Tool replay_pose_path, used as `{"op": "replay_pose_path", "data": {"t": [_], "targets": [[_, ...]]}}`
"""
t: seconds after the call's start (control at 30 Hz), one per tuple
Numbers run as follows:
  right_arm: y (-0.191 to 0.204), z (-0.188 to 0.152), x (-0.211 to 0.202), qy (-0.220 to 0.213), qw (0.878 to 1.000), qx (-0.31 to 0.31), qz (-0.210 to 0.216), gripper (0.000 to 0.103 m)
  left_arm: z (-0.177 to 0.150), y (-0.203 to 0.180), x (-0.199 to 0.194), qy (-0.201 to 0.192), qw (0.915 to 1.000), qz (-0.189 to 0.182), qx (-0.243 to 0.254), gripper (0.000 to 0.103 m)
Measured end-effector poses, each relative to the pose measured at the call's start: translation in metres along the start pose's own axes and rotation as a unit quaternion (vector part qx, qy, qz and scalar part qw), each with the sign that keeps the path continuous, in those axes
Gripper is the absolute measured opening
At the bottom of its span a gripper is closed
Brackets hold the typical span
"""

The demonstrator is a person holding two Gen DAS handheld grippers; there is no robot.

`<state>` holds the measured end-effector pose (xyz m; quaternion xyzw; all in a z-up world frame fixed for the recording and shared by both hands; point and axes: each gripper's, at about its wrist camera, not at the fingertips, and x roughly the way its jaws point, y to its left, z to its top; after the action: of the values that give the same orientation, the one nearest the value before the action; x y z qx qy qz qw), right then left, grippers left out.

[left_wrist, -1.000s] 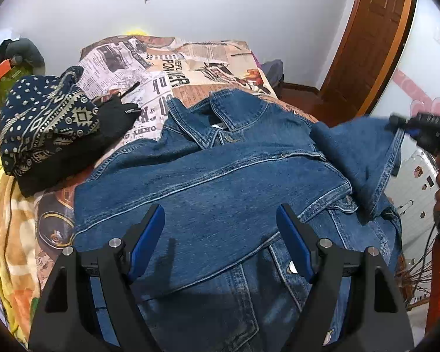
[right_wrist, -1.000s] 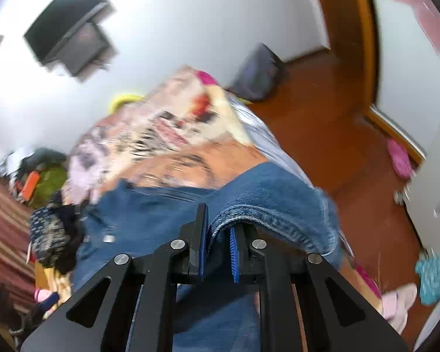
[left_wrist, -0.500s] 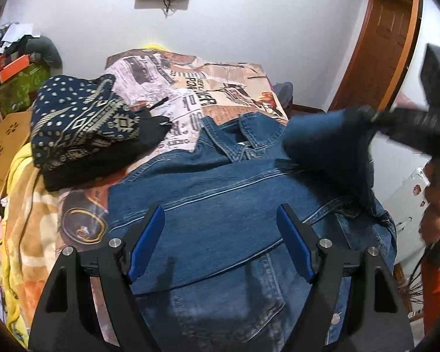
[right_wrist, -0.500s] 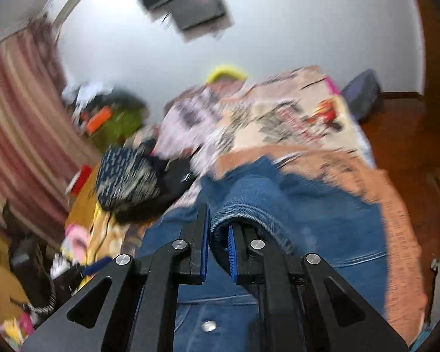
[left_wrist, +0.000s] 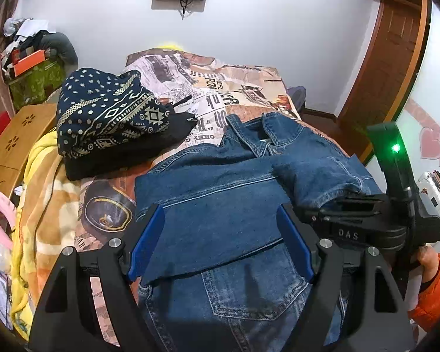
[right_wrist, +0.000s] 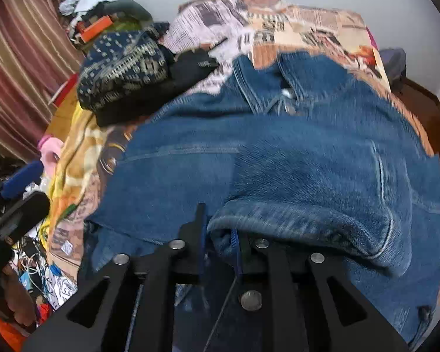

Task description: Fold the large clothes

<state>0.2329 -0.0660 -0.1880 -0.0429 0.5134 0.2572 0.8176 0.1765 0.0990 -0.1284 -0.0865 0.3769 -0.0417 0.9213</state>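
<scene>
A blue denim jacket [left_wrist: 234,158] lies face up on the bed, collar toward the far wall. Its left sleeve is folded flat across the chest. My left gripper [left_wrist: 220,209] hovers open just above that chest panel with nothing between its fingers. My right gripper [right_wrist: 218,226] holds the cuff of the right sleeve [right_wrist: 308,214]; its jaws are starting to open with the denim still pinched between the pads. In the left wrist view the right gripper [left_wrist: 303,215] sits low at the jacket's right side, the sleeve [left_wrist: 316,170] draped over the chest.
A folded navy patterned garment [left_wrist: 108,117] on black cloth lies at the far left of the printed bed cover [left_wrist: 214,88]. A yellow blanket [left_wrist: 41,176] hangs off the left edge beside a wooden box [left_wrist: 17,135]. A hand in an orange sleeve [left_wrist: 434,278] grips the right tool.
The right gripper carried the sleeve from the jacket's right edge inward over the chest and lowered it. The left gripper drew back a little and stayed open.
</scene>
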Motion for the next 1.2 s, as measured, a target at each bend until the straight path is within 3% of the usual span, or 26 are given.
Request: {"op": "replay_pose_path", "data": {"t": [0.2,0.27,0.33,0.47,0.67,0.9,1.1,1.2], "targets": [[-0.001,-0.012,-0.010,0.002,1.000,-0.009,-0.003,0.020,0.002,-0.008,0.007,0.009,0.9999,0.002,0.009,0.078],[-0.003,-0.014,-0.016,-0.003,1.000,-0.007,-0.005,0.026,0.004,-0.016,0.009,0.010,0.9998,0.003,0.018,0.078],[-0.004,-0.018,-0.025,-0.010,1.000,-0.010,-0.019,0.040,0.008,-0.025,0.010,0.007,0.9996,0.003,0.027,0.078],[-0.013,-0.026,-0.049,-0.040,0.999,-0.018,-0.030,0.047,0.015,-0.045,0.017,0.007,0.9990,-0.002,0.044,0.078],[-0.046,-0.035,-0.082,-0.080,0.994,-0.001,-0.081,0.049,0.021,-0.083,0.038,0.030,0.9963,-0.029,0.075,0.078],[-0.101,-0.045,-0.105,-0.105,0.983,0.059,-0.142,0.049,0.012,-0.129,0.067,0.059,0.9880,-0.029,0.140,0.078],[-0.137,-0.057,-0.100,-0.104,0.978,0.132,-0.121,0.050,0.010,-0.151,0.100,0.076,0.9811,-0.006,0.178,0.078],[-0.141,-0.062,-0.092,-0.088,0.980,0.138,-0.116,0.050,0.015,-0.157,0.115,0.088,0.9799,-0.008,0.179,0.078]]}}
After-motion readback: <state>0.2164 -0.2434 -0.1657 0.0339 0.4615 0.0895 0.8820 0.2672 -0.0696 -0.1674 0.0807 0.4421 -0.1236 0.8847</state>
